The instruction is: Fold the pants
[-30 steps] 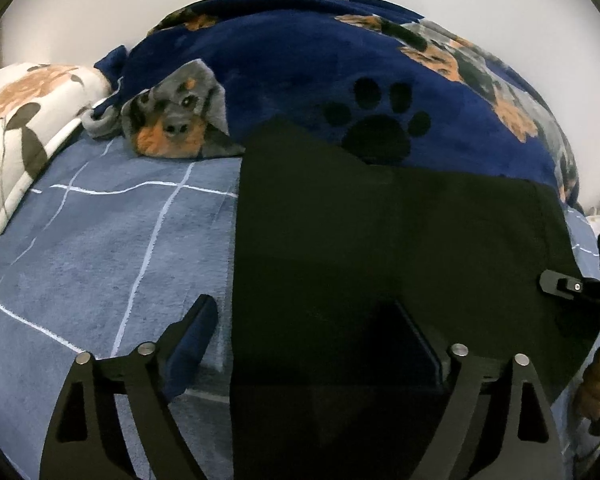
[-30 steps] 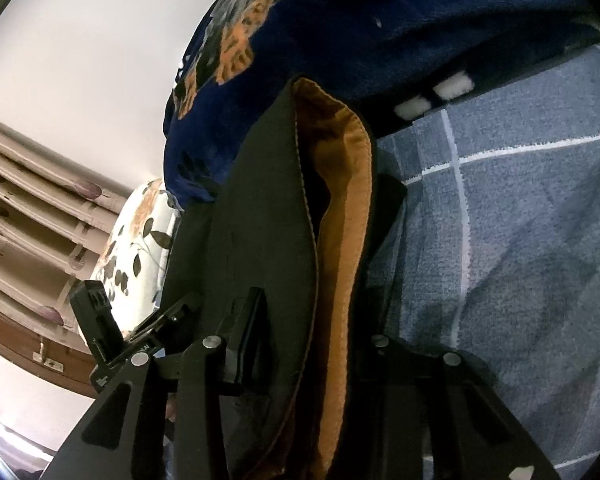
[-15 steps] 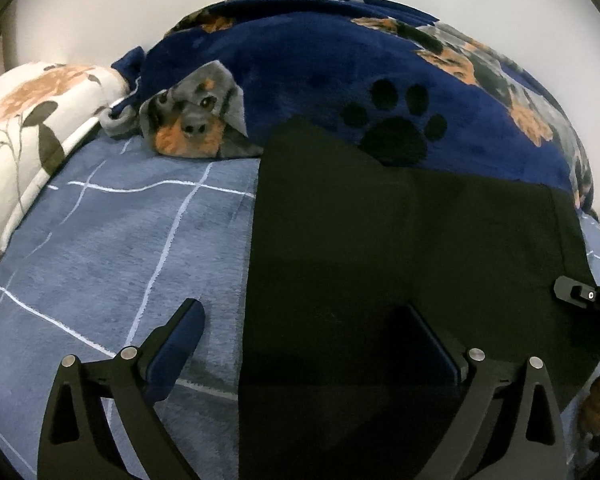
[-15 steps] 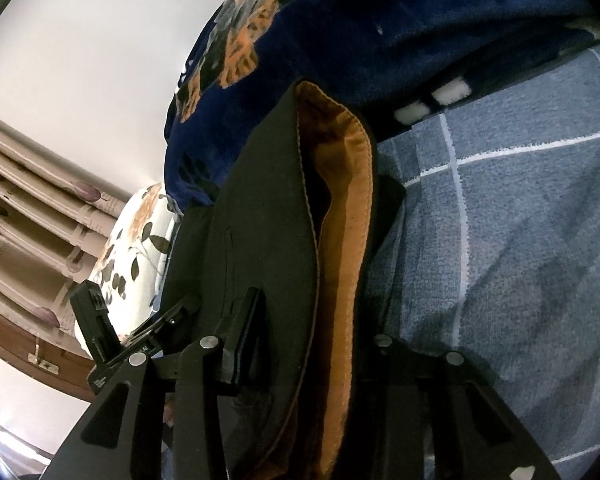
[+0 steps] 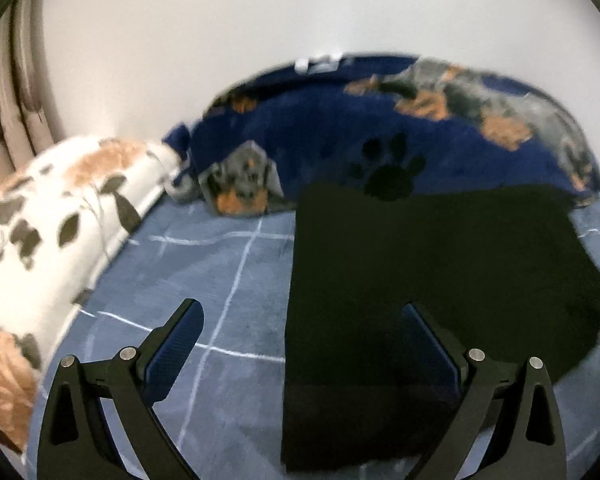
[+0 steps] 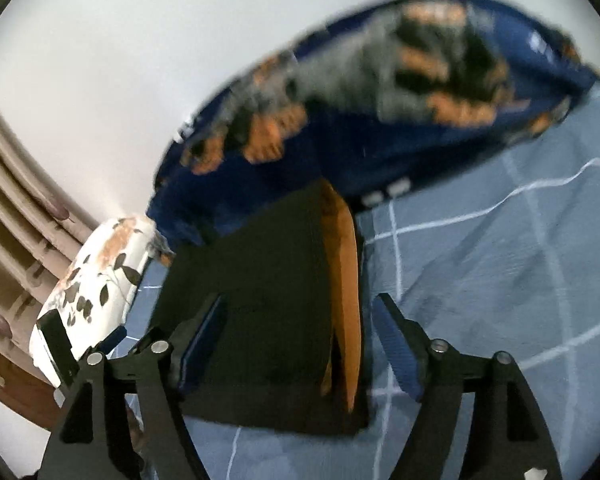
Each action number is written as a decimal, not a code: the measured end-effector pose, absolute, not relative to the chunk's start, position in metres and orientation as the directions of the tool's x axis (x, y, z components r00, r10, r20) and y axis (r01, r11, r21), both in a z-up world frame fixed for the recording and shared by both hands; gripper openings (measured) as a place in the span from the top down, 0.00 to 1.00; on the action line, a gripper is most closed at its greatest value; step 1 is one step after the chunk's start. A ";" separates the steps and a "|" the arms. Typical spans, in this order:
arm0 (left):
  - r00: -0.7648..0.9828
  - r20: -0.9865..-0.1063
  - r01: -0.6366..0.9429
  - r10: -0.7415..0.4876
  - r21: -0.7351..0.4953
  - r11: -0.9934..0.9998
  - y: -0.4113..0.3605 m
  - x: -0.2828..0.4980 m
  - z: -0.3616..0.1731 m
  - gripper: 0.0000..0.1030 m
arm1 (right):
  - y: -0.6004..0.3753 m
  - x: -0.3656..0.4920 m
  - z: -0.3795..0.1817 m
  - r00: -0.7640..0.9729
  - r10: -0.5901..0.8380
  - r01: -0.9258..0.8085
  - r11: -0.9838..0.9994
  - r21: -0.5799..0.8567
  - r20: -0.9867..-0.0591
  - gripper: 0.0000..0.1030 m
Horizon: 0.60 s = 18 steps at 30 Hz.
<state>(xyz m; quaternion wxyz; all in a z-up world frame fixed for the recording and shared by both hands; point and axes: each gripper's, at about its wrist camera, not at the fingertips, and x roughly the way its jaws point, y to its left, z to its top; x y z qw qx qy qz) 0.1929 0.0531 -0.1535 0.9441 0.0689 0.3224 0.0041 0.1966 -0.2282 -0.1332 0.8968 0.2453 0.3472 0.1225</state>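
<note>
Folded black pants (image 5: 440, 280) lying flat on the blue checked bed sheet (image 5: 228, 264).
Left tool (image 5: 300, 340) spread wide, empty; right tool (image 6: 300, 336), jaws just opened, straddles the pants' orange-lined edge without gripping.

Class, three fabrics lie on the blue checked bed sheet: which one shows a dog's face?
The navy fleece blanket heaped against the wall: a dog's face and black paw print mark it. The white leaf-patterned quilt bears leaves; the folded black pants are plain.

Open bedsheet (image 5: 228, 280) left, blanket (image 5: 340, 136) behind
</note>
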 end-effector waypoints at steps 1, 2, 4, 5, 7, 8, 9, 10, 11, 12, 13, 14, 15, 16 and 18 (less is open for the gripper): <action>0.802 -0.595 0.042 0.048 0.137 0.990 0.051 0.186 -0.147 0.04 | -0.227 0.187 -0.128 0.736 0.383 -0.055 0.855 0.516 -0.557 0.20; 0.815 -0.578 0.049 0.040 0.138 0.989 0.048 0.177 -0.139 0.04 | -0.225 0.177 -0.123 0.744 0.376 -0.060 0.861 0.505 -0.552 0.17; 0.835 -0.550 0.065 0.024 0.141 0.988 0.043 0.158 -0.123 0.02 | -0.220 0.156 -0.115 0.753 0.370 -0.079 0.872 0.484 -0.544 0.16; 0.842 -0.540 0.074 0.016 0.145 0.987 0.040 0.149 -0.117 0.02 | -0.217 0.145 -0.112 0.756 0.366 -0.085 0.877 0.473 -0.543 0.16; 0.860 -0.510 0.085 0.004 0.150 0.985 0.035 0.131 -0.102 0.02 | -0.213 0.127 -0.108 0.761 0.360 -0.091 0.883 0.460 -0.540 0.16; 0.870 -0.493 0.089 -0.006 0.146 0.985 0.033 0.121 -0.094 0.01 | -0.211 0.118 -0.105 0.763 0.361 -0.095 0.883 0.459 -0.537 0.16; 0.877 -0.481 0.089 -0.009 0.143 0.986 0.031 0.114 -0.088 0.00 | -0.209 0.111 -0.104 0.764 0.362 -0.096 0.882 0.462 -0.534 0.16; 0.885 -0.465 0.083 -0.006 0.145 0.986 0.030 0.105 -0.079 0.00 | -0.206 0.103 -0.101 0.764 0.368 -0.099 0.878 0.468 -0.529 0.16; 0.892 -0.453 0.079 -0.005 0.146 0.986 0.028 0.098 -0.073 0.00 | -0.206 0.097 -0.099 0.764 0.372 -0.102 0.876 0.472 -0.527 0.15; 0.898 -0.439 0.077 -0.005 0.146 0.986 0.027 0.091 -0.066 0.00 | -0.204 0.091 -0.096 0.765 0.375 -0.106 0.875 0.473 -0.523 0.14; 0.906 -0.423 0.070 -0.002 0.146 0.987 0.026 0.082 -0.059 0.00 | -0.202 0.087 -0.093 0.768 0.375 -0.109 0.875 0.471 -0.520 0.14; 0.913 -0.408 0.059 0.008 0.150 0.987 0.025 0.075 -0.052 0.00 | -0.201 0.082 -0.089 0.771 0.377 -0.117 0.876 0.468 -0.514 0.14; 0.920 -0.392 0.044 0.021 0.157 0.987 0.024 0.068 -0.046 0.00 | -0.199 0.077 -0.086 0.772 0.379 -0.123 0.877 0.465 -0.510 0.13; 0.927 -0.375 0.032 0.030 0.159 0.987 0.023 0.060 -0.039 0.00 | -0.197 0.073 -0.081 0.775 0.379 -0.131 0.879 0.458 -0.506 0.13; 0.934 -0.358 0.035 0.018 0.141 0.989 0.024 0.048 -0.026 0.00 | -0.194 0.064 -0.072 0.783 0.375 -0.142 0.884 0.445 -0.496 0.13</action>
